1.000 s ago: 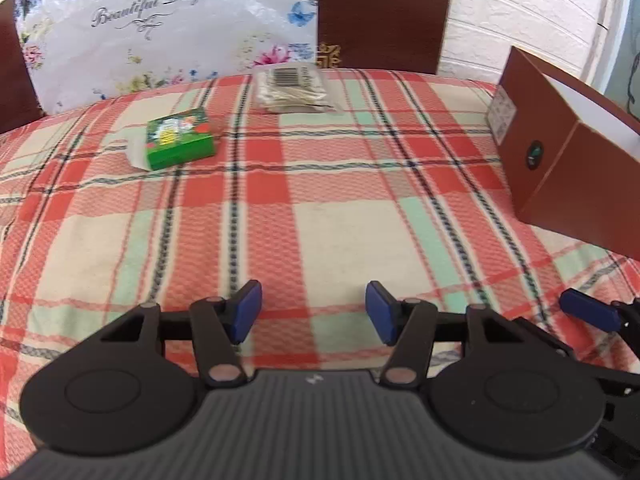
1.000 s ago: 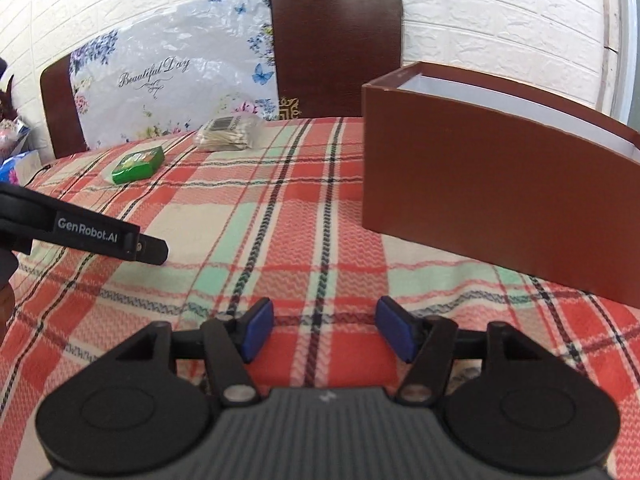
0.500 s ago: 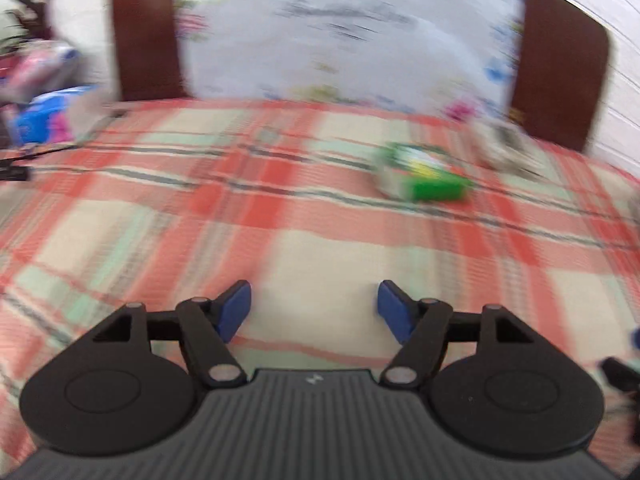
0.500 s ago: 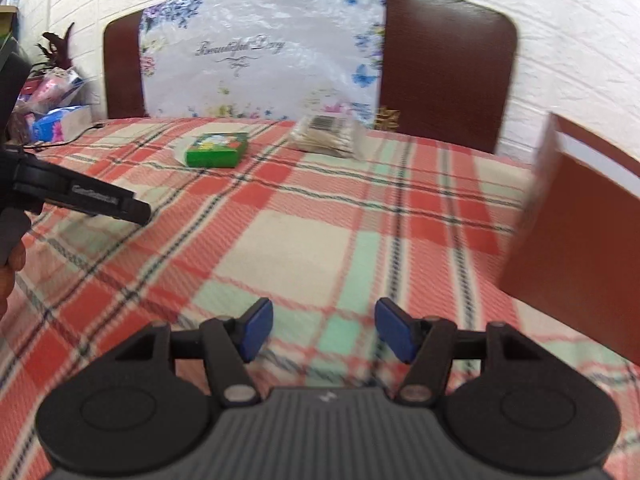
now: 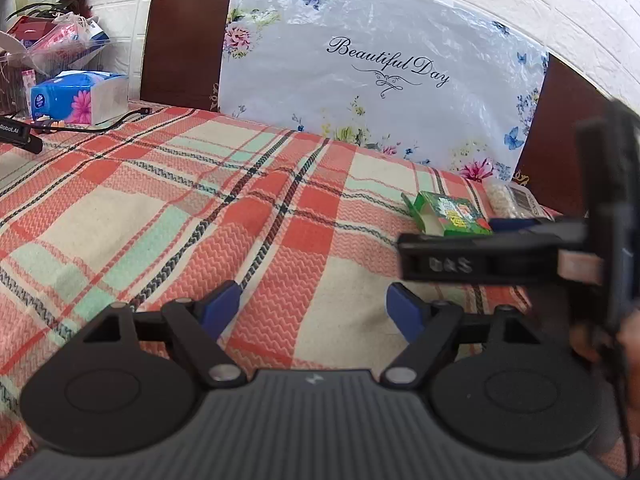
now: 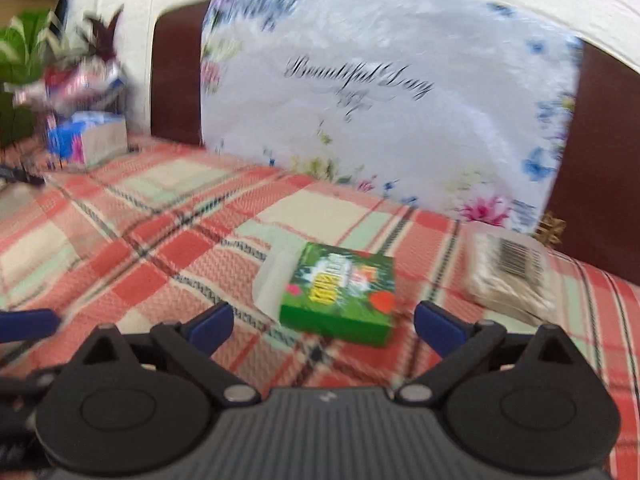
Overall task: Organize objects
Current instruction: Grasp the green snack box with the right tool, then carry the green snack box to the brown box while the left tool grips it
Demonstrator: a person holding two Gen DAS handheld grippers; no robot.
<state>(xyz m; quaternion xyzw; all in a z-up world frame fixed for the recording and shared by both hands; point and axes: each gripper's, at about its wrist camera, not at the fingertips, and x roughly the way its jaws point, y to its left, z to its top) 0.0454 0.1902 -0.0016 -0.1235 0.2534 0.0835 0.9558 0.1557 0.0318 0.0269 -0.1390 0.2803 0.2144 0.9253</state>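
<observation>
A small green box (image 6: 340, 294) with an open white end flap lies on the plaid tablecloth (image 6: 168, 248), just ahead of my right gripper (image 6: 322, 320), which is open and empty. A clear packet with a barcode (image 6: 510, 276) lies to its right. In the left wrist view the green box (image 5: 450, 214) and the packet (image 5: 512, 200) lie at the far right. My left gripper (image 5: 314, 308) is open and empty, low over the cloth (image 5: 200, 208). The right gripper's body crosses that view at the right, blurred.
A floral plastic sheet reading "Beautiful Day" (image 5: 380, 80) leans on dark chair backs (image 5: 180, 40) behind the table. A blue tissue pack (image 5: 76, 96), a cable, a black device and a clear bin of clutter (image 5: 52, 40) sit at the far left.
Both grippers have swung left: the brown box has left both views. The right gripper has closed in on the green box. Both stay open.
</observation>
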